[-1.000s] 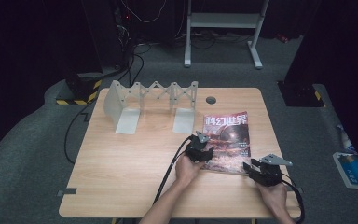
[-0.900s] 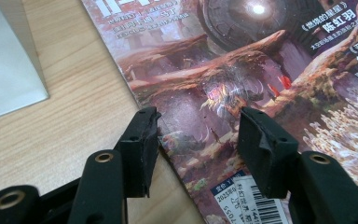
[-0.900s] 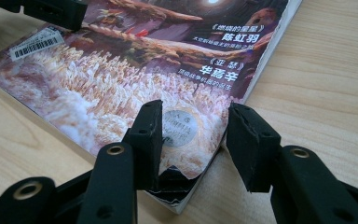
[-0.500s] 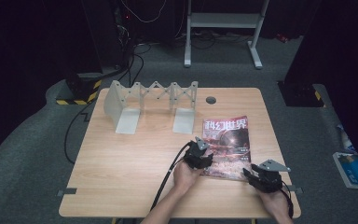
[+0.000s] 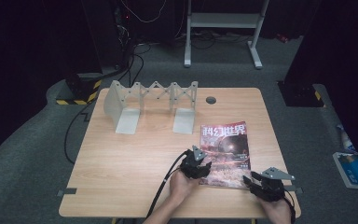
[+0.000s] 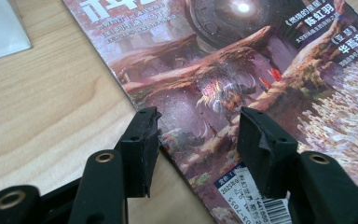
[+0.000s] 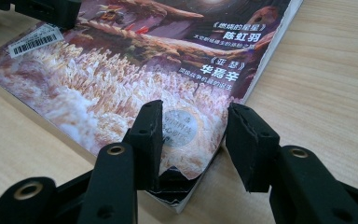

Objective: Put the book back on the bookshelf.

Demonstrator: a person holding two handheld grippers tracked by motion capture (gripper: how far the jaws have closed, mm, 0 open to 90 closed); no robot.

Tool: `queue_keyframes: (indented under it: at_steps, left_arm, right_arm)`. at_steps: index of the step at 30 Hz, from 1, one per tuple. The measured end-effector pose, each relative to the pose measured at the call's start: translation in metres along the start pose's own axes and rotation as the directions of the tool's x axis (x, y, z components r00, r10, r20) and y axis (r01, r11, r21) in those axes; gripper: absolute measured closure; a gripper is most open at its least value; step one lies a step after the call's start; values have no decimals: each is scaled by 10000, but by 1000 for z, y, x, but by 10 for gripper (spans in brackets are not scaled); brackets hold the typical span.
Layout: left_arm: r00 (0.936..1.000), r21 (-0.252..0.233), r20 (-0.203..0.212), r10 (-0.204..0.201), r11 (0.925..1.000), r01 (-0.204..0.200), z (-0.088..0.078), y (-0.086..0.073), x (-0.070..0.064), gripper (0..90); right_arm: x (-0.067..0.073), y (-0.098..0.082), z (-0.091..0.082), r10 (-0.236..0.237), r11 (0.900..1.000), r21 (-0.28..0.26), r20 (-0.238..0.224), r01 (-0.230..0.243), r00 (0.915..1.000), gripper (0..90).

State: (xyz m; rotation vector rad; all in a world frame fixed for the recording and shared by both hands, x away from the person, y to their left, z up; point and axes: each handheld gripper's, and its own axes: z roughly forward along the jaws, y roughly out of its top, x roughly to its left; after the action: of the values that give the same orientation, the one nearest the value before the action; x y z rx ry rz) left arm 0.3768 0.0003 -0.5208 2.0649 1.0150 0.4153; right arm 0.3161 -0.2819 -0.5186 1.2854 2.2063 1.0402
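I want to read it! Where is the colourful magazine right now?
In the high view, the colourful glossy magazine lies flat on the right half of the light wooden table, in front of the grey folding metal rack, its near corners by the two hand-held grippers.

a light wooden table [image 5: 135, 158] carries a magazine [image 5: 226, 144] and a grey folding rack [image 5: 151, 105].
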Motion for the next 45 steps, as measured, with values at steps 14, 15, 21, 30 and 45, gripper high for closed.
queue_keyframes:
  at_steps: [14,15,21,30,45]
  left_arm:
    - [9999,30,-57,-123,9999,123,-20,-17,-11,483]
    - [9999,7,-75,-90,10000,90,-21,-18,-11,483]
    - [9997,-11,-148,-199,9998,199,-28,-25,-14,484]
    - [9990,-174,-303,-319,9994,314,-38,-35,-15,484]
    - [9951,-433,-721,-678,9970,648,-57,-54,-7,492]
  right_arm:
    - [15,-12,-12,-319,9995,-25,-246,318,9992,569]
    - [16,-12,-13,-337,9994,-24,-275,337,9991,569]
    - [22,-15,-15,-474,9989,-49,-421,472,9980,569]
    - [26,-16,-15,-628,9980,-42,-664,627,9958,569]
    - [46,-13,-8,-662,9978,-110,-979,654,9930,569]
